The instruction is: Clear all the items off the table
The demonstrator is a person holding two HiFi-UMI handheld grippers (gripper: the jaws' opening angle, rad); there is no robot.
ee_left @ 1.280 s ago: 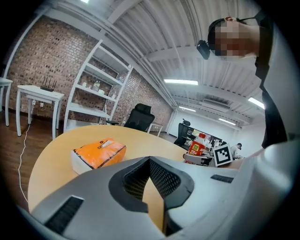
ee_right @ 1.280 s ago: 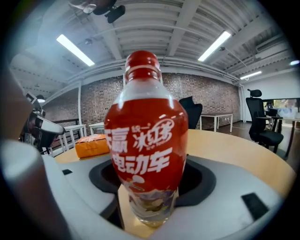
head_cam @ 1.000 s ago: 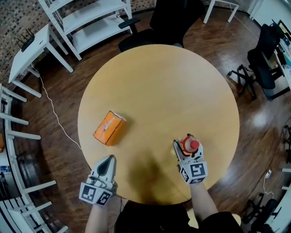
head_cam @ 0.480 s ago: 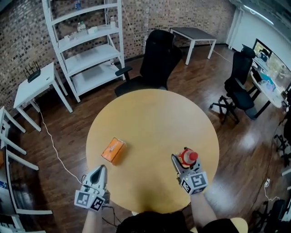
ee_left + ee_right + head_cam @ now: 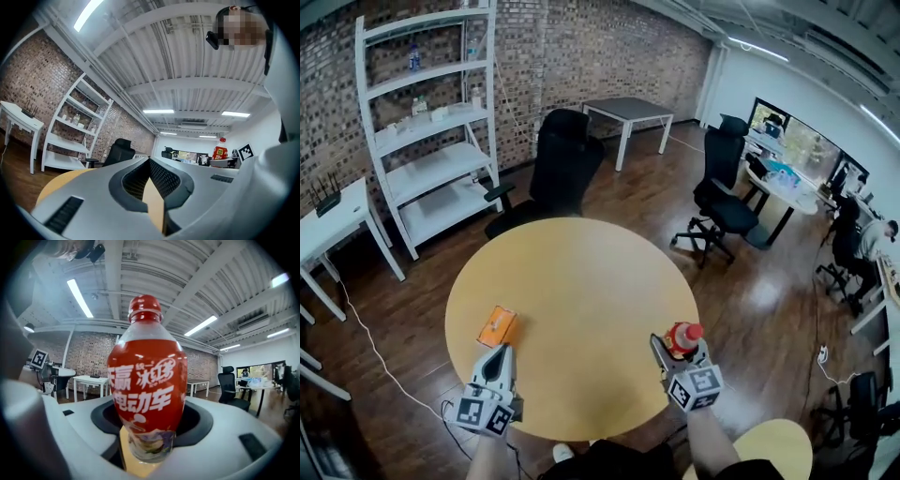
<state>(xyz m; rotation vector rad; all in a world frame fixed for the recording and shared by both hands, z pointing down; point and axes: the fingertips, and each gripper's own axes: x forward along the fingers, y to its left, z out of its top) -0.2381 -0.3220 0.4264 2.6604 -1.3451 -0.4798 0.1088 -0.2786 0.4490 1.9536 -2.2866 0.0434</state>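
The head view has swung up off the tabletop (image 5: 572,281), which now looks smaller, with brick wall (image 5: 581,56), white shelves (image 5: 441,167) and office chairs (image 5: 717,206) showing beyond. Both tongs have lifted: the right tongs (image 5: 678,349) bring the red bottle (image 5: 683,335) back to the near rim, and the left tongs (image 5: 498,356) now sit just beside the orange box (image 5: 497,325)

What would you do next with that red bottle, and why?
Probably carry the red bottle away past the table edge: the right tool is shut on it, and only the orange box is left on the table.
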